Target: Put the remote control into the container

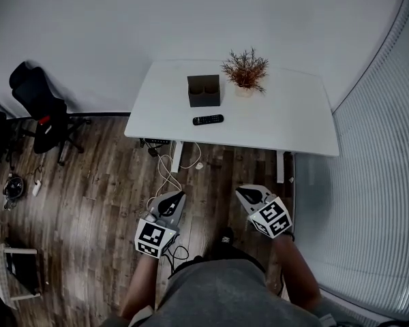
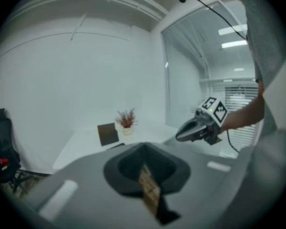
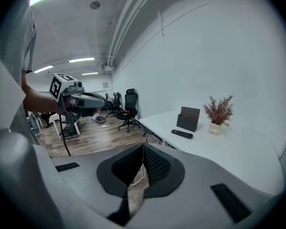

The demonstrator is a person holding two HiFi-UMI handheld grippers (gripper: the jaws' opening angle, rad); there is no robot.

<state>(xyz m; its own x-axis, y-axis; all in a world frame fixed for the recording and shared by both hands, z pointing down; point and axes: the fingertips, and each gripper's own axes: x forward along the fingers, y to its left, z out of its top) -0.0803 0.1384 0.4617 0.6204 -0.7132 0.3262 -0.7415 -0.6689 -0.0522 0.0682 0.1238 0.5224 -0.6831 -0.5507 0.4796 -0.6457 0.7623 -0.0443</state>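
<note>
Presently, left hand-held gripper (image 1: 174, 197) and right hand-held gripper (image 1: 245, 193) are closed, empty; slim black remote control (image 1: 208, 120) lies on white counter (image 1: 293, 118), near dark box container (image 1: 203, 91).

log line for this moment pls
left gripper: shut, empty | right gripper: shut, empty | remote: on table, in front of container | stage: not yet picked up

Slim black remote control (image 1: 208, 120), lying flat and crosswise on the white table (image 1: 293, 121), near its front edge. Just behind, not touching: dark box-shaped container (image 1: 203, 90), upright, open-topped, two compartments, both empty.
</note>
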